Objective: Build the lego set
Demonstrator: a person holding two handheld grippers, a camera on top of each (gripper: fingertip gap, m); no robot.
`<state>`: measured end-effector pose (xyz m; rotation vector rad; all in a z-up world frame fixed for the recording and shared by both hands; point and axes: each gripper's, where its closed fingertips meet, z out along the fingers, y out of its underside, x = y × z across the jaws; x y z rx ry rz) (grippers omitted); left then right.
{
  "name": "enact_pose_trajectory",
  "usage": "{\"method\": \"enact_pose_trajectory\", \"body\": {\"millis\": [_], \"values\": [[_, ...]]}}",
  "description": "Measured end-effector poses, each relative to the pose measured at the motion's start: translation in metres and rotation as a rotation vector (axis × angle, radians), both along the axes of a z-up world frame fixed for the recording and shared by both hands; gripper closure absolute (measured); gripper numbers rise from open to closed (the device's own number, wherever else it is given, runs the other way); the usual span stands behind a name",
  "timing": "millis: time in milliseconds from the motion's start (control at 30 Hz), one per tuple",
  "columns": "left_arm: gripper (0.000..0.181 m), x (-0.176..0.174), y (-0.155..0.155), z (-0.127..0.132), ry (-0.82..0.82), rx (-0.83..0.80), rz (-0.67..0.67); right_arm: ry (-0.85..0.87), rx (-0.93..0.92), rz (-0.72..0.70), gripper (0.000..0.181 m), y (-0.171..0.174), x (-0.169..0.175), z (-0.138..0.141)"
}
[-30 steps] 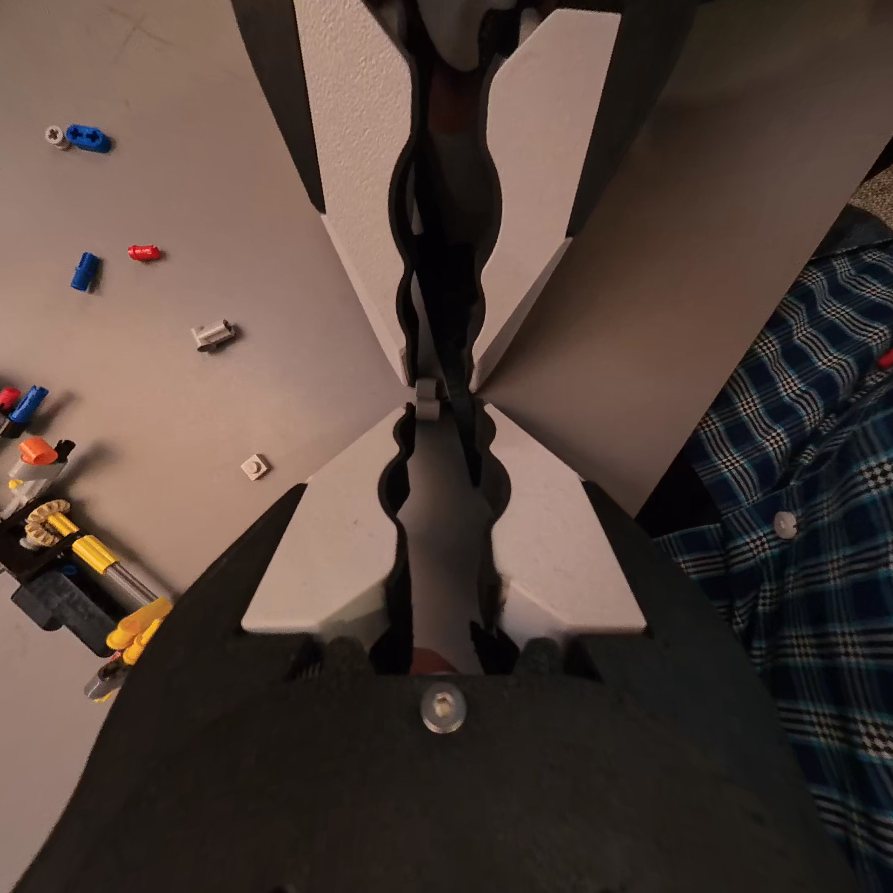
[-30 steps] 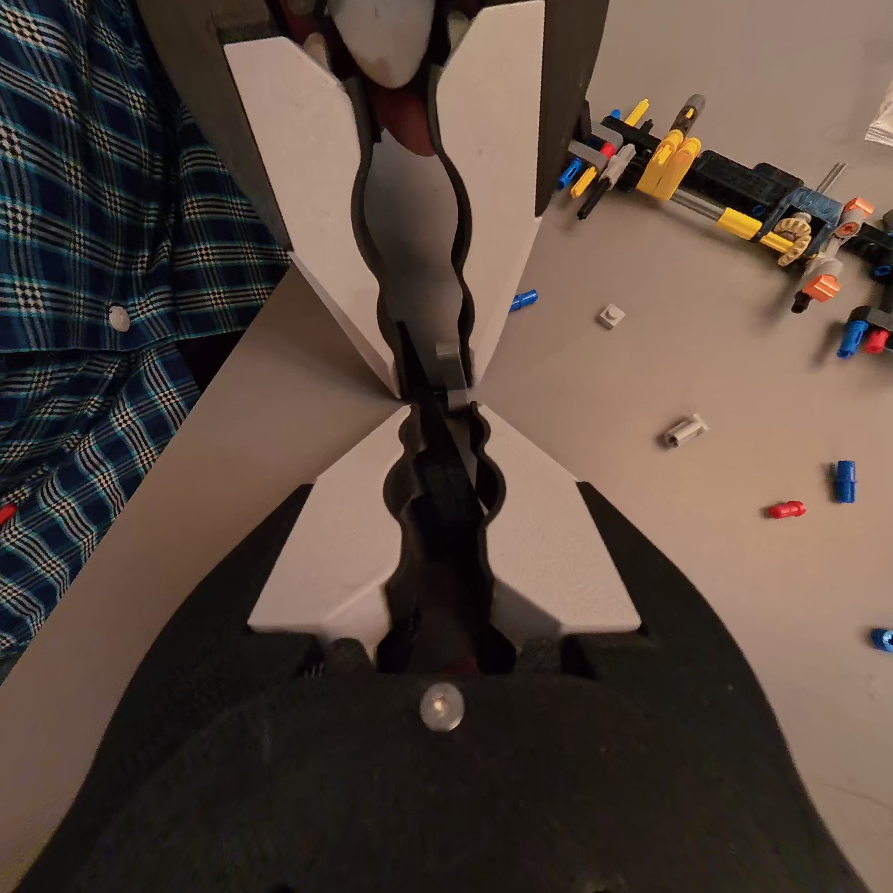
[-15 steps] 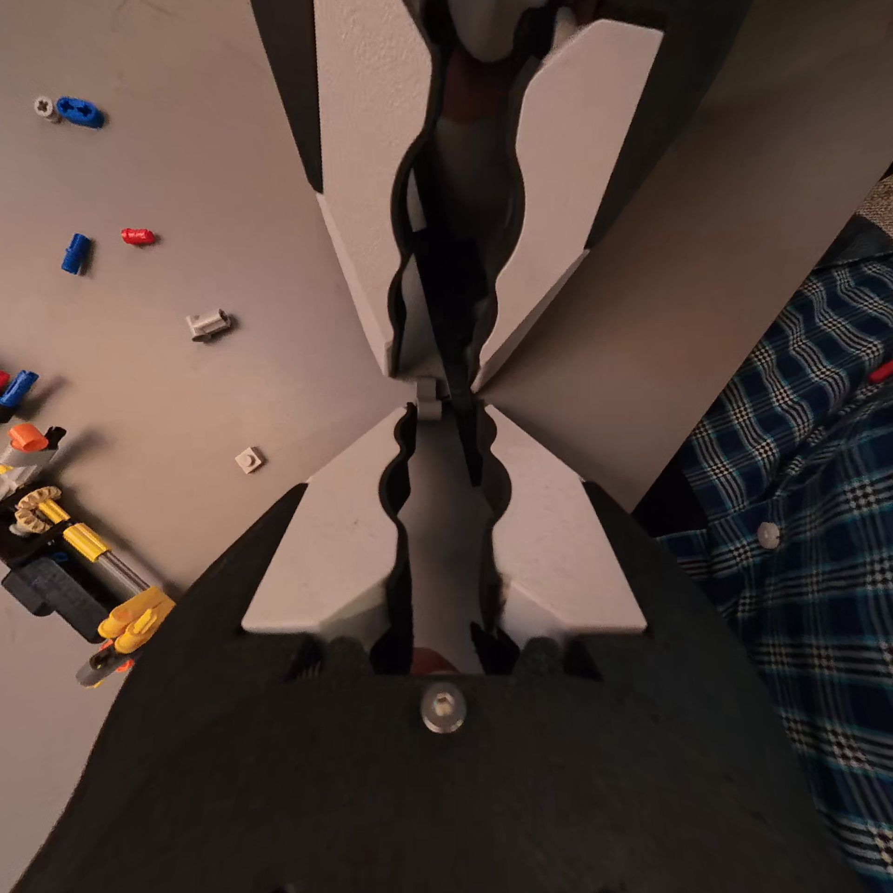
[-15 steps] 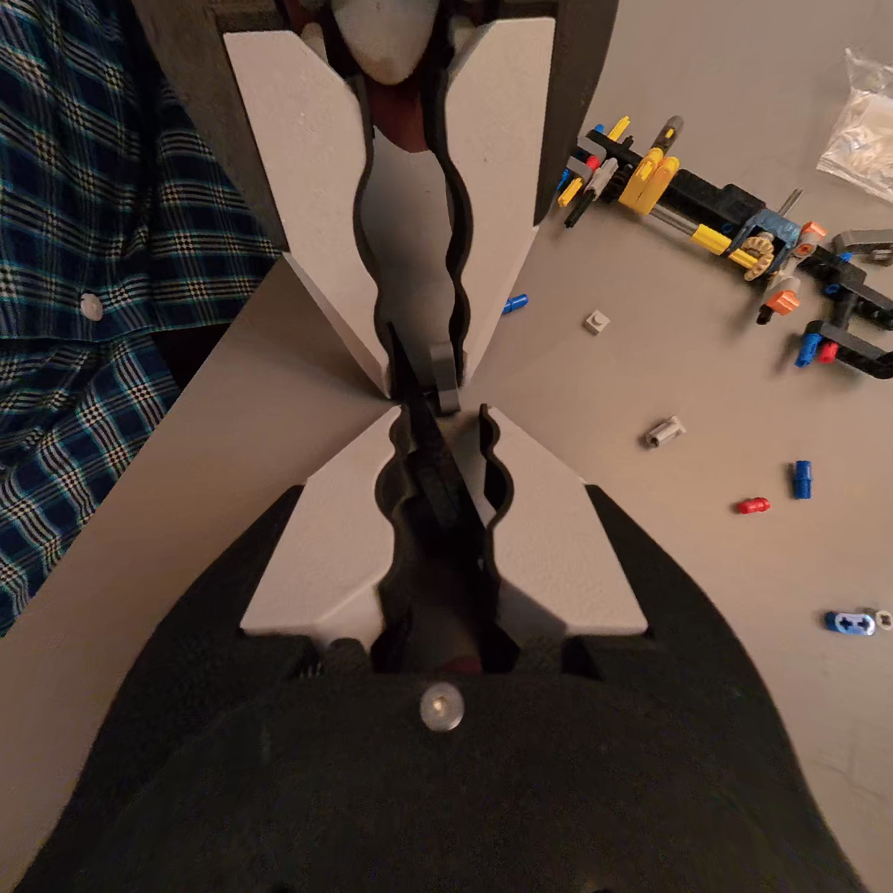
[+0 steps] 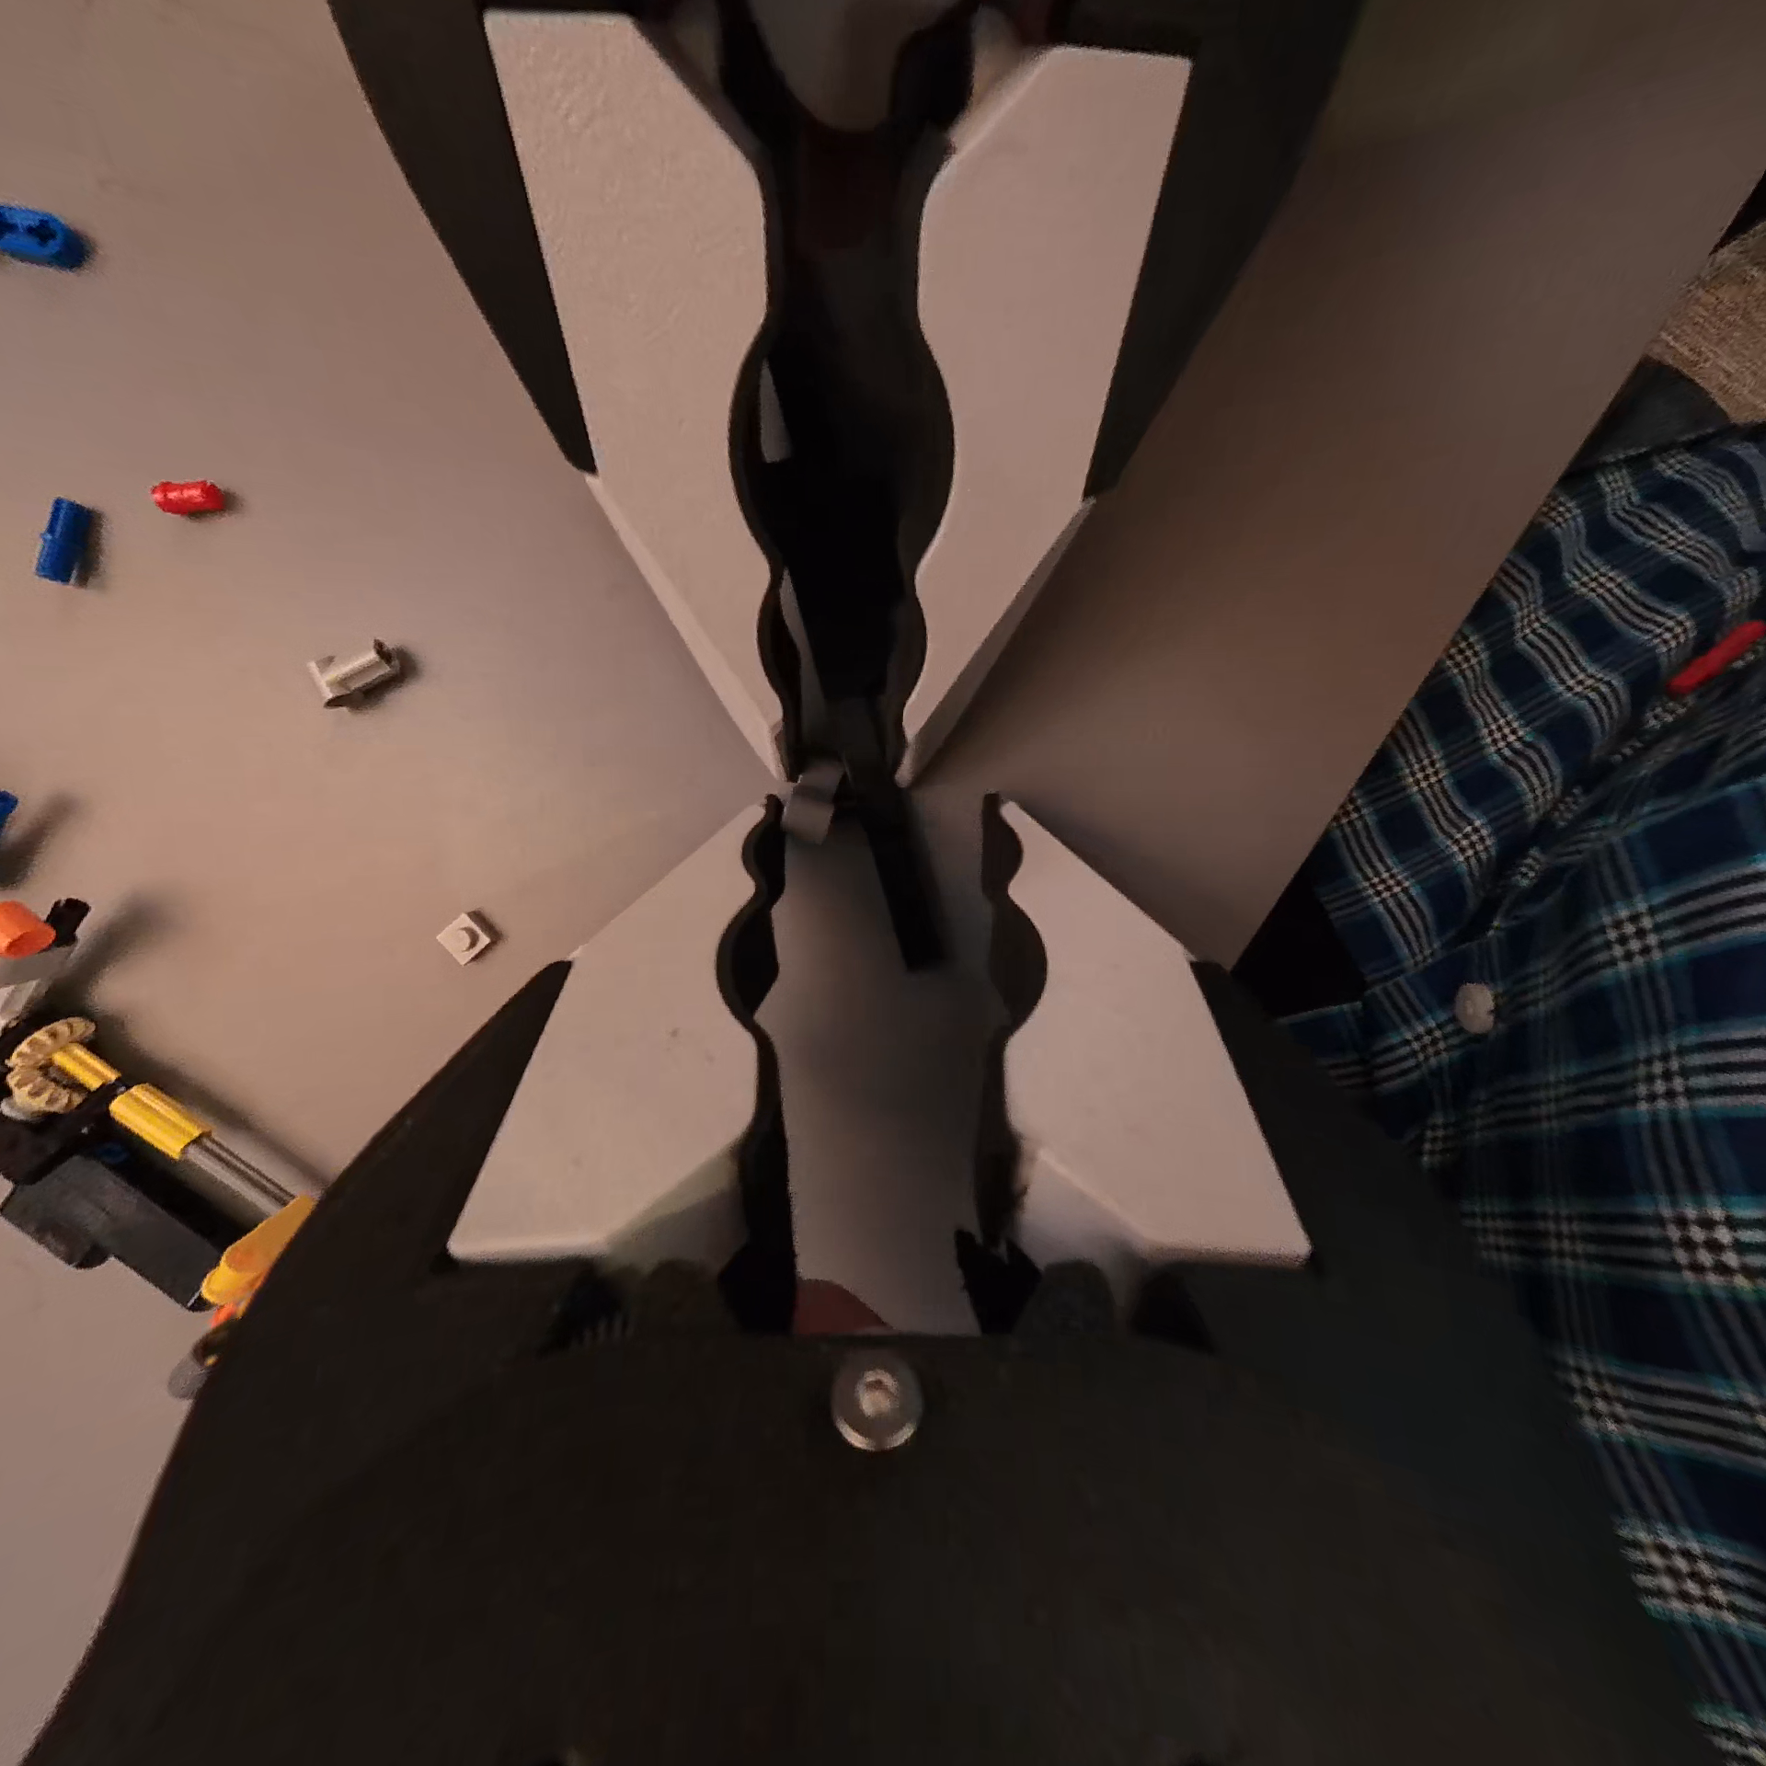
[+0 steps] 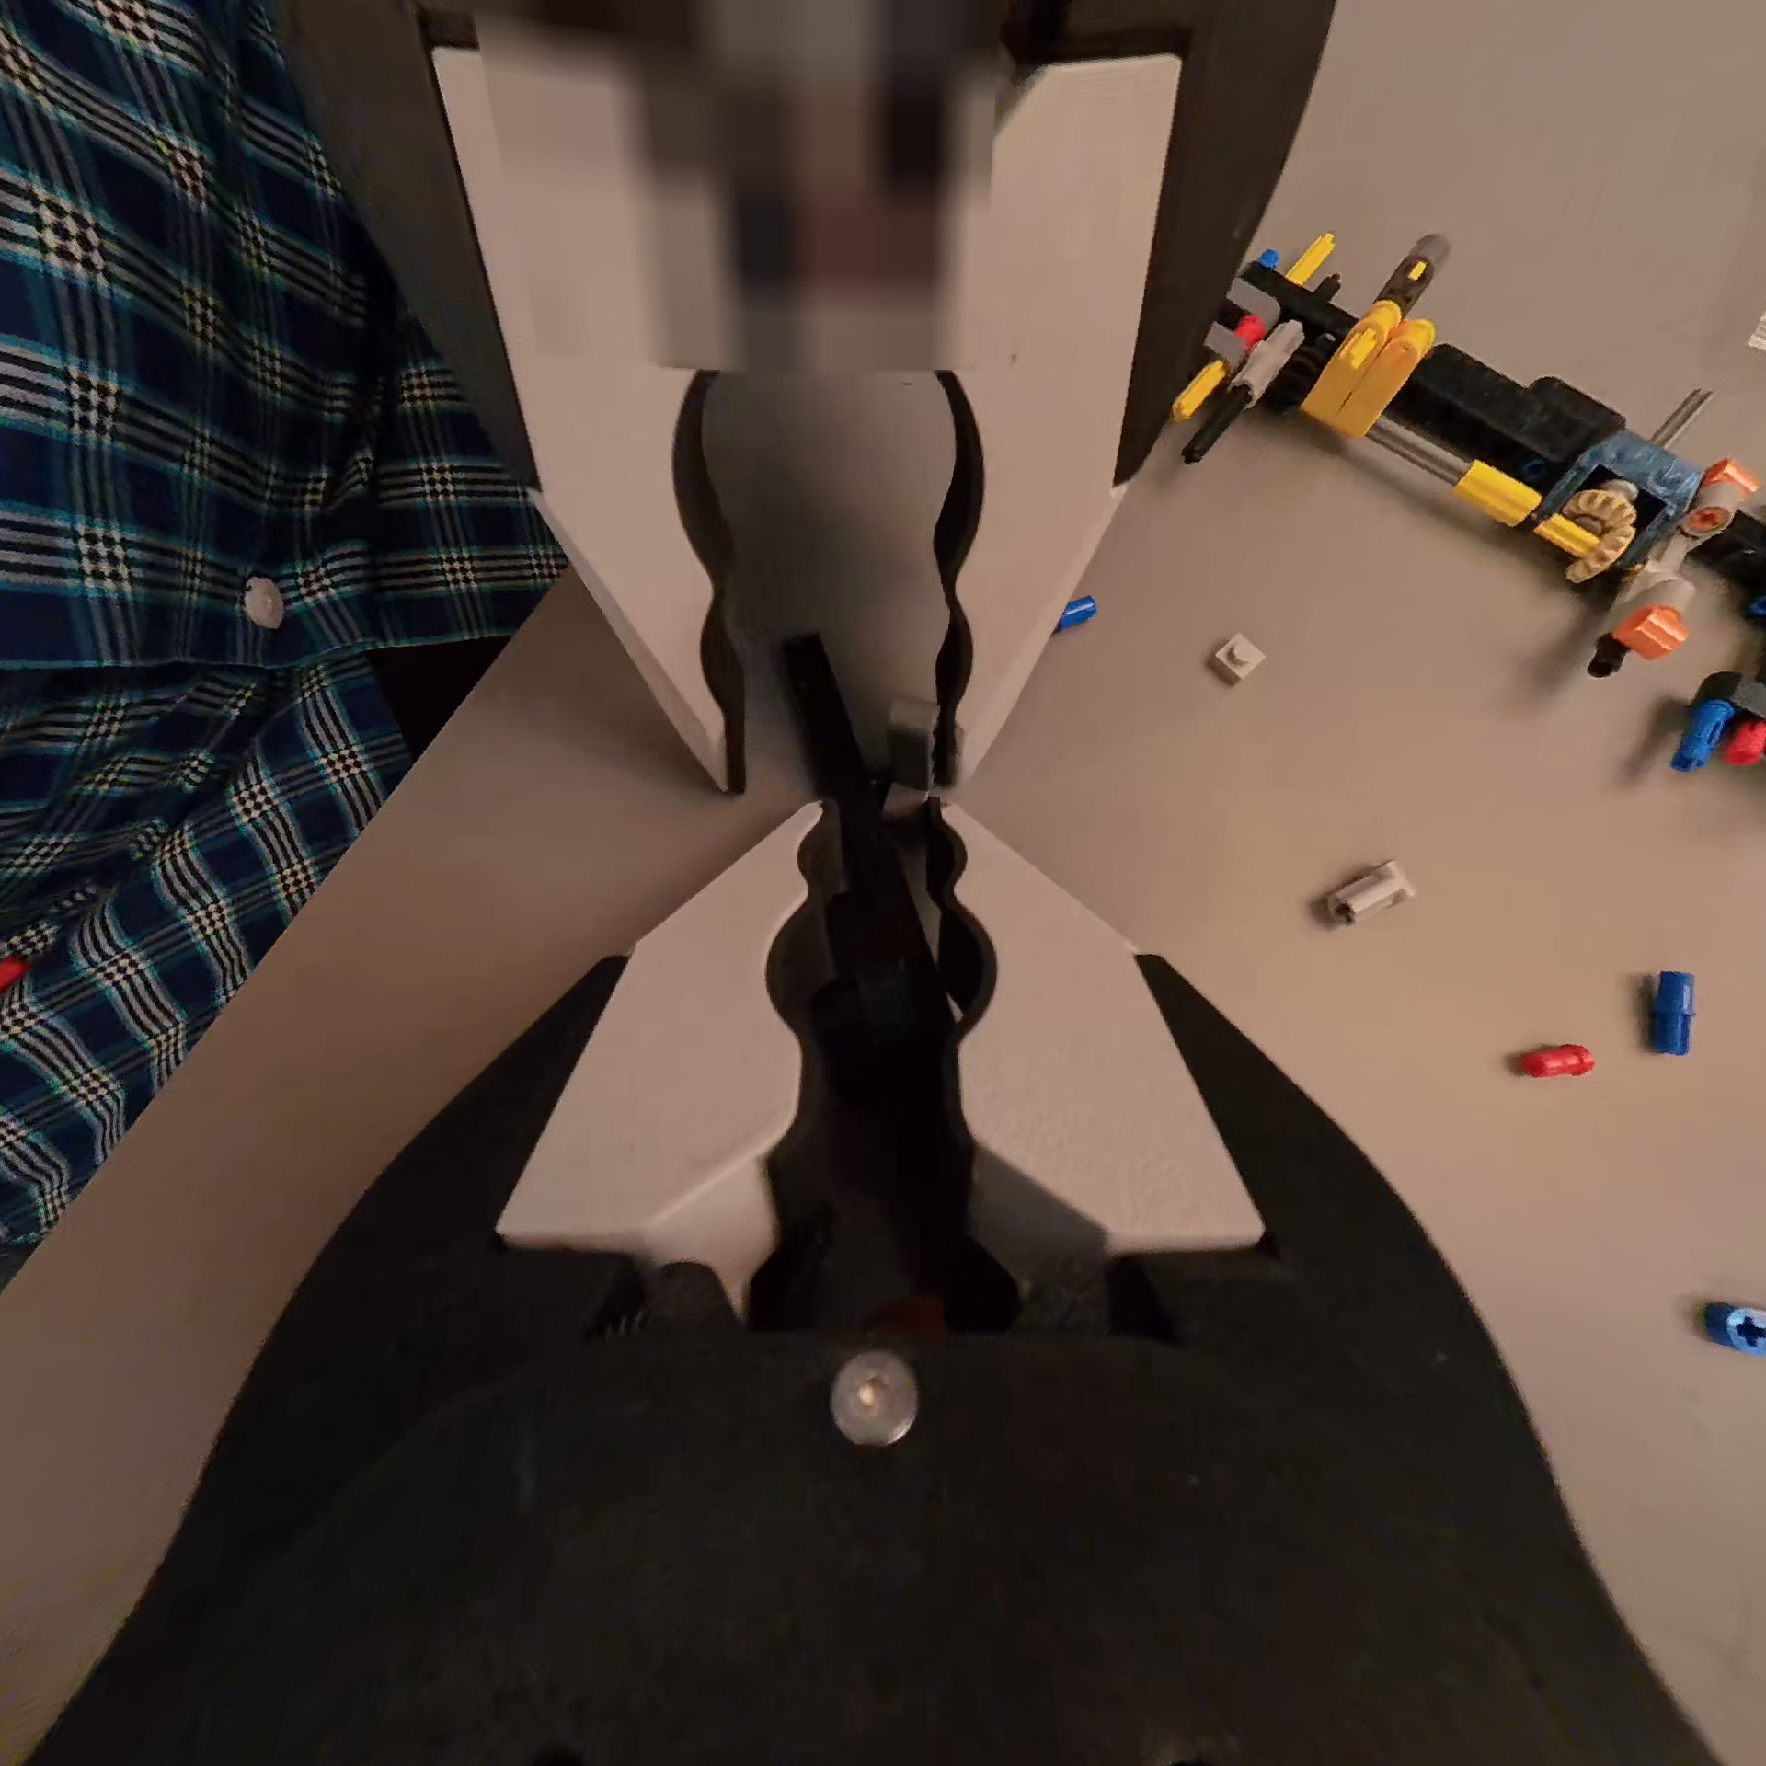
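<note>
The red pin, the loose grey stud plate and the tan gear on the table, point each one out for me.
Red pin [image 6: 1555, 1062]: right wrist view, middle of its body.
Grey stud plate [image 6: 1238, 658]: right wrist view, its top face.
Tan gear [image 6: 1607, 531]: right wrist view, its toothed face.

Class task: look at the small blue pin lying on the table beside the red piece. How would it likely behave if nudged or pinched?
The blue pin looks cylindrical and lies on its side, so it would probably roll. It seems tiny, hard plastic: likely light, stiff and slippery.
</note>
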<state>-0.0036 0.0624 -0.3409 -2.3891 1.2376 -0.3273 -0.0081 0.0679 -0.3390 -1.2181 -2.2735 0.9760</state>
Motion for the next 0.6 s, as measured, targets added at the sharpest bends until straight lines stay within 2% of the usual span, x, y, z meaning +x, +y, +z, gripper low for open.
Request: {"method": "enact_pose_trajectory", "body": {"millis": [200, 367, 600], "values": [[0.145, -0.003, -0.001, 0.001, 0.027, 0.057, -0.054, -0.002, -0.006, -0.002, 0.165, 0.0, 0.0, 0.0], [0.163, -0.006, -0.003, 0.001, 0.05, 0.1, -0.079, -0.004, -0.009, -0.006, 0.166, 0.0, -0.001, 0.0], [0.138, -0.007, 0.001, 0.002, 0.045, 0.121, -0.076, -0.008, -0.016, -0.006, 0.165, 0.0, -0.001, 0.0]]}}
